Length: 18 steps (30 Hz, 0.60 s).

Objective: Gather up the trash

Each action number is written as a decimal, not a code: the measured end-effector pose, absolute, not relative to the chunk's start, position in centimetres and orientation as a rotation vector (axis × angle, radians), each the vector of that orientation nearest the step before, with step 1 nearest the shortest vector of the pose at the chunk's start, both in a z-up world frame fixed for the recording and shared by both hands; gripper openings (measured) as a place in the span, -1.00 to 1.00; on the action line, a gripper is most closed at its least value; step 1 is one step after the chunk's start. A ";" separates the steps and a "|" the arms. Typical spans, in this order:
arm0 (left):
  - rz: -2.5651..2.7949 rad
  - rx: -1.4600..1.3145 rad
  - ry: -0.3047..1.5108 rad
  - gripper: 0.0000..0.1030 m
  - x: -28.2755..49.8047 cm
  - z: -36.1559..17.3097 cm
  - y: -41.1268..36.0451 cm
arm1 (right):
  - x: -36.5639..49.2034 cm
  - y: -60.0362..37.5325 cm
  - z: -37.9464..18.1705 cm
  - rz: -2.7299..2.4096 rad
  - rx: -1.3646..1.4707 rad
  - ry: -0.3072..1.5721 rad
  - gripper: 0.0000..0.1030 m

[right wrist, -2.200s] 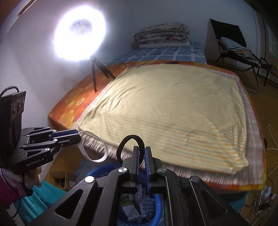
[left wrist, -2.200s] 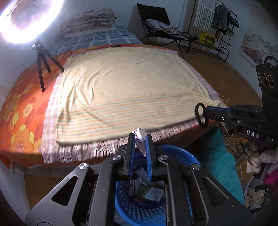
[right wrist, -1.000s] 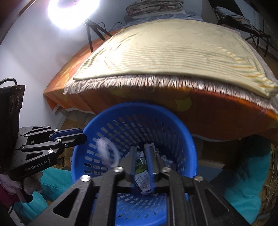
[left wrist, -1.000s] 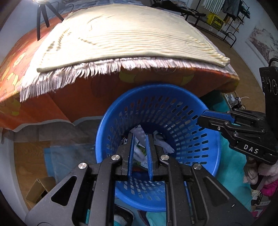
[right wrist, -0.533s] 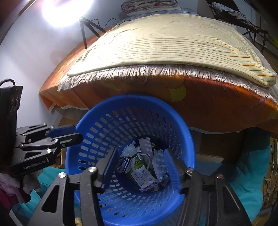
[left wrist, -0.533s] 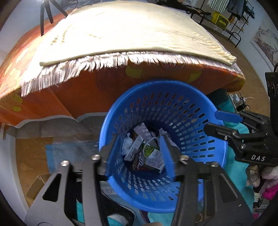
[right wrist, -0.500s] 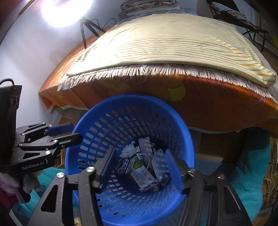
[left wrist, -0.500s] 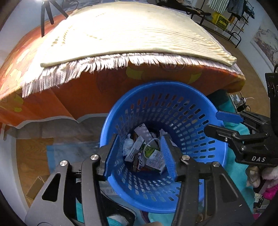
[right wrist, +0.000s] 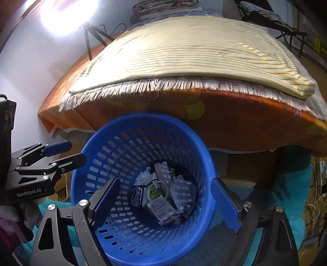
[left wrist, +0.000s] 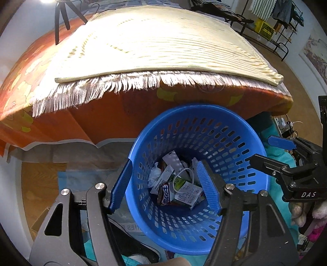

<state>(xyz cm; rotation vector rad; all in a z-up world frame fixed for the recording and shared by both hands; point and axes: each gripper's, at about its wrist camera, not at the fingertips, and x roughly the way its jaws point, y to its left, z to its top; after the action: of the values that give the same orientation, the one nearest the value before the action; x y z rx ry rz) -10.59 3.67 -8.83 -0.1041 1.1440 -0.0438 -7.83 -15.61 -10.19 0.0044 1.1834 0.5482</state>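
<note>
A blue perforated basket stands on the floor against the bed; it also shows in the right wrist view. At its bottom lies a pile of trash: wrappers, crumpled paper and a white band, seen too in the right wrist view. My left gripper hangs open and empty over the basket's left side. My right gripper hangs open and empty over the basket. Each gripper shows from the side in the other's view: the right one and the left one.
A bed with an orange flowered sheet and a fringed striped blanket rises just behind the basket. A tripod stands on the bed's left. Teal cloth lies beside the basket. A clothes rack stands far right.
Both grippers tilted down from over the bed to the basket, opened, and dropped the white band and the dark ring into it. Their jaws are now wider than half a second ago.
</note>
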 end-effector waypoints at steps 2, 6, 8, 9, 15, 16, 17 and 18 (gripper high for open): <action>-0.045 -0.103 1.138 0.36 -10.5 -8.6 3.7 | -7.8 -15.7 -10.0 0.524 -0.006 1.178 0.79; -0.047 -0.110 1.123 0.43 -10.4 -8.1 3.6 | -7.8 -15.8 -9.4 0.498 -0.019 1.165 0.79; -0.047 -0.105 1.115 0.44 -10.3 -7.9 3.5 | -7.8 -15.9 -9.1 0.486 -0.024 1.154 0.79; -0.047 -0.101 1.109 0.44 -10.3 -7.7 3.4 | -7.9 -15.9 -8.9 0.480 -0.027 1.149 0.79; -0.038 -0.096 1.071 0.54 -10.3 -6.7 3.4 | -8.2 -16.0 -7.8 0.464 -0.032 1.119 0.79; -0.035 -0.099 1.067 0.54 -10.2 -6.5 3.5 | -8.2 -16.0 -7.7 0.465 -0.035 1.114 0.79; -0.034 -0.102 1.064 0.54 -10.2 -6.3 3.6 | -8.2 -15.9 -7.6 0.464 -0.039 1.110 0.79; -0.034 -0.105 1.059 0.54 -10.2 -6.2 3.7 | -8.3 -15.9 -7.4 0.463 -0.043 1.105 0.79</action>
<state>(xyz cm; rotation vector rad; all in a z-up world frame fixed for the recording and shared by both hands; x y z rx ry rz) -10.22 3.66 -6.19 -0.1049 1.0595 -0.0339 -8.26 -15.90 -7.44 -0.0431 1.1054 0.4625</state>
